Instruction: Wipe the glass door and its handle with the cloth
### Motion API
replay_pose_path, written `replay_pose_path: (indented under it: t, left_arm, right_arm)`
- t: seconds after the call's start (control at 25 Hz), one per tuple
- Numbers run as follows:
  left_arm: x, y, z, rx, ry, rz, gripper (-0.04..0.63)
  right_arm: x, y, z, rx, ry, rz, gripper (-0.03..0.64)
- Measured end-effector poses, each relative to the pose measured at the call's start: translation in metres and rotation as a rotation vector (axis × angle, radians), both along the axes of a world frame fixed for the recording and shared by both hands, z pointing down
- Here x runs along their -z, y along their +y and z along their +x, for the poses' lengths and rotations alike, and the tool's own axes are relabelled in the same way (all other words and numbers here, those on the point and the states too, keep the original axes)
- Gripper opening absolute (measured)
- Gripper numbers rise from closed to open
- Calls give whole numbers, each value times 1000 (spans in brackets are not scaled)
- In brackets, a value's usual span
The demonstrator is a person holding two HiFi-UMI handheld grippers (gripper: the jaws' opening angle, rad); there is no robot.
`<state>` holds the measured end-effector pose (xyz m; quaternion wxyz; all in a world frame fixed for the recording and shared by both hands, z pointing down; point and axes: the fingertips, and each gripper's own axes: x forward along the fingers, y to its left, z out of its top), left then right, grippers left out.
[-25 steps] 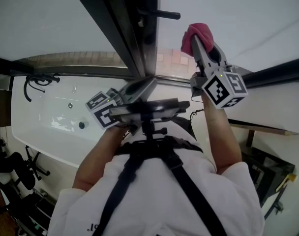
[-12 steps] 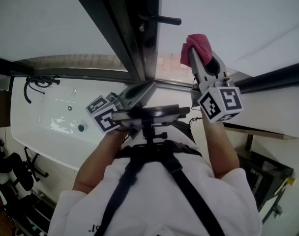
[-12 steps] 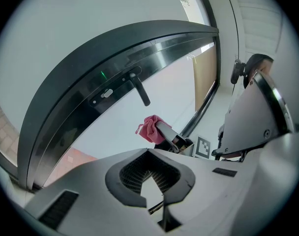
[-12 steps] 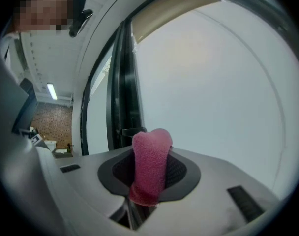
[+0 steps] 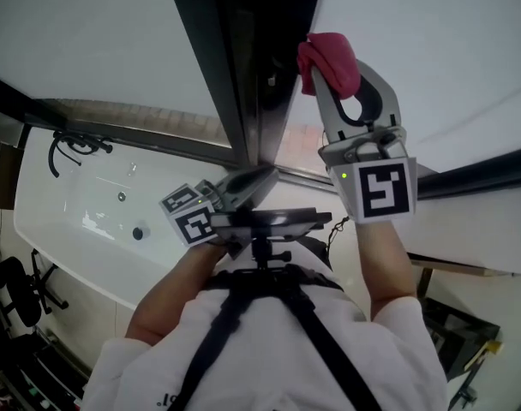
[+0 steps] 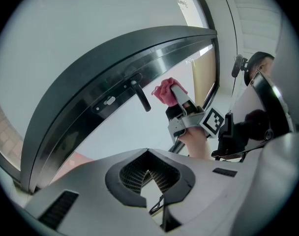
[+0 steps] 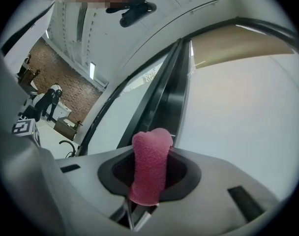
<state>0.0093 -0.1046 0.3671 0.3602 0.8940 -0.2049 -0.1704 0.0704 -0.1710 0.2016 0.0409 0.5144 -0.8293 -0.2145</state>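
We've got the right gripper clamped mid-wad on the soft, floppy cloth at top of frame, left gripper pinched empty, handle probably just beside it.

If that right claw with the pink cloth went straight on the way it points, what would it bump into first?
Probably the dark door frame beside the glass, with the pink cloth in the right claw touching first. The handle sits close by; depth is hard to judge.

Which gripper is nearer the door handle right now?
Right. The right gripper, clamping the pink cloth, is up beside the handle; the left gripper is held lower, well away from it.
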Motion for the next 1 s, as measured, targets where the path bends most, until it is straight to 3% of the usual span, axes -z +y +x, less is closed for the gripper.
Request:
replay_pose_path:
  t: [0.2,0.36,0.6,1.0]
  left_arm:
    - [6,-5,-31,54,10,14,-8]
    - [5,-7,-46,90,13,18,-8]
    - [3,-8,-60,117,7,13,-8]
    - [-3,-12,-61,135,-1,-7,-8]
  right_arm:
    - [55,-35,-30,34,-43,62,98]
    - [121,-48,-38,35,-123,197,98]
    - [192,-58,-40,2,-158,370,98]
    - [162,-72,-42,50,-243,347,94]
